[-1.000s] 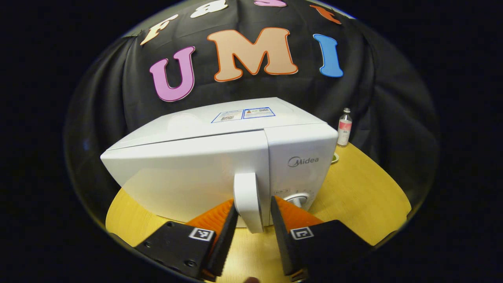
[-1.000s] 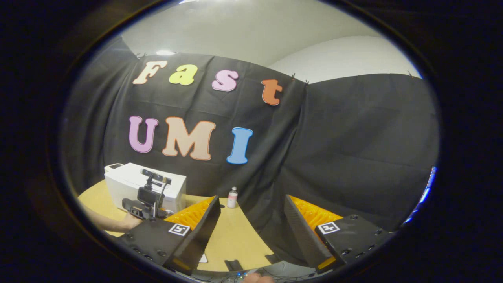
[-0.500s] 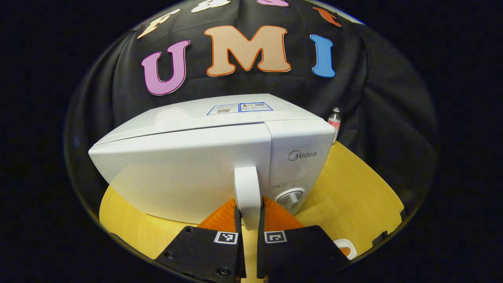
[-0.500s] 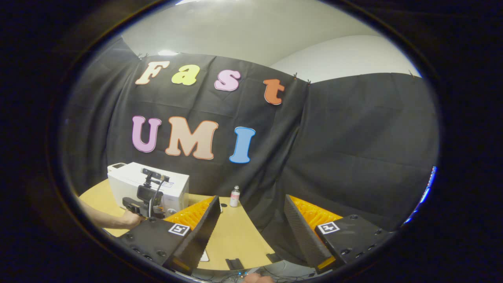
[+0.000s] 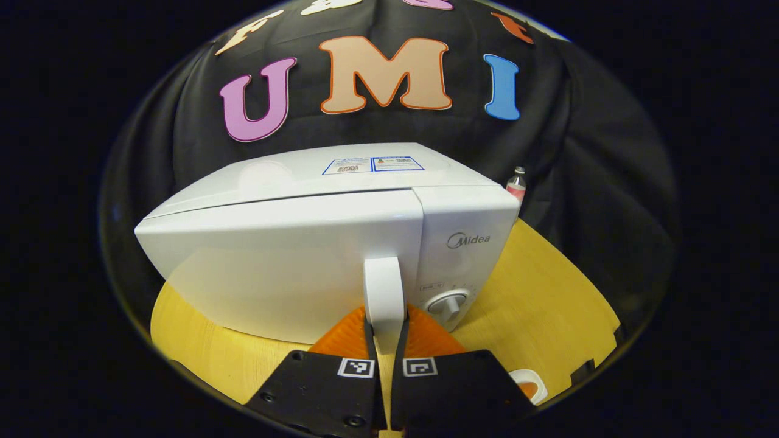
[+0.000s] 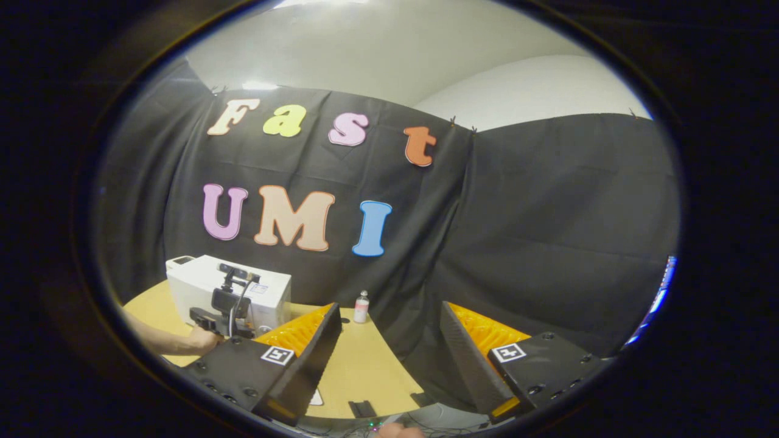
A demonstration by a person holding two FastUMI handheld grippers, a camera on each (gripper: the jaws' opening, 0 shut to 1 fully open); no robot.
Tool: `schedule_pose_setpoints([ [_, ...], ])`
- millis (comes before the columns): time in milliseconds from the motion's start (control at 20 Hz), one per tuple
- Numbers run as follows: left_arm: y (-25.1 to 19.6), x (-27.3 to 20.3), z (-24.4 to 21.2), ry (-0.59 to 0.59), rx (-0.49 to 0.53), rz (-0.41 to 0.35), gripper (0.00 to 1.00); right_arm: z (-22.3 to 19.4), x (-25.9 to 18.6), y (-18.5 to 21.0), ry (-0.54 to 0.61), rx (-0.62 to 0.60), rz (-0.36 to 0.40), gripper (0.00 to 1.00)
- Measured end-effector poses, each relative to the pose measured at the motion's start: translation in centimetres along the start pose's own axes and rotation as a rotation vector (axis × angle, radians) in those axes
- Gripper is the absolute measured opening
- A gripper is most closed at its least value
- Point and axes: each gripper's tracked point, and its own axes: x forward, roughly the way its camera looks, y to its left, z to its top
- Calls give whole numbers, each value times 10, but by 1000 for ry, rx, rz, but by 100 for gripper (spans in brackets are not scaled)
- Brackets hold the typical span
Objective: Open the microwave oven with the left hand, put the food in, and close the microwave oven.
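Microwave oven (image 5: 292, 255) handle (image 5: 384, 292) in left tongs (image 5: 384, 331); bottle (image 5: 516, 185) behind, possibly touching.

— What do you see around you?
— Your bench (image 6: 365, 371) is round, pale wood. Black cloth (image 6: 548, 231) drapes behind it, pinned along its top edge.
— And above that?
— A plain white wall (image 6: 377, 55), with light glaring near the cloth's upper left corner.

In the left gripper view we look from close in front of the microwave oven (image 5: 341, 243), facing its door. In the right gripper view we look from well to its right, far back and tilted upward; both views share the microwave oven (image 6: 228, 292) and the small bottle (image 6: 361, 306) beside it.
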Motion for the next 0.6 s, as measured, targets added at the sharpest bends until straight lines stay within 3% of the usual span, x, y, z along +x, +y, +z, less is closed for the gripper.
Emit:
schedule_pose_setpoints([
  [300, 1, -36, -17, -35, 1, -22, 1, -2, 1, 1, 4, 5, -13, 97],
  [600, 19, -108, -58, -18, 11, -65, 4, -4, 7, 37, 4, 23, 72, 100],
])
